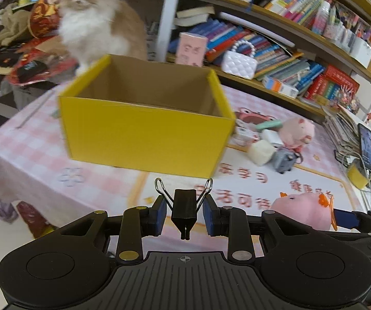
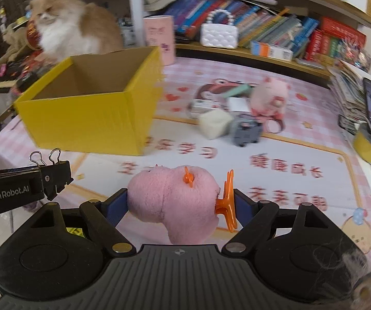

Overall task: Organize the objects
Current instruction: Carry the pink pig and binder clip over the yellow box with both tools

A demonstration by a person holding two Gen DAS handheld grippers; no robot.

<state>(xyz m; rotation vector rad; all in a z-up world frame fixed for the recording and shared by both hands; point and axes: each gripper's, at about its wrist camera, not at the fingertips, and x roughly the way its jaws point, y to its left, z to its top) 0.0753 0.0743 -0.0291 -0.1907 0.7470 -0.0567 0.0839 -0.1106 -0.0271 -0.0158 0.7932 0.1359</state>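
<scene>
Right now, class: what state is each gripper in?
Left gripper: closed on the black binder clip.
Right gripper: closed on the pink plush toy.

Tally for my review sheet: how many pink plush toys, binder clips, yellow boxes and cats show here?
Pink plush: 2, held plush, loose plush
Binder clip: 1
Yellow box: 1
Cat: 1
Total: 5
</scene>
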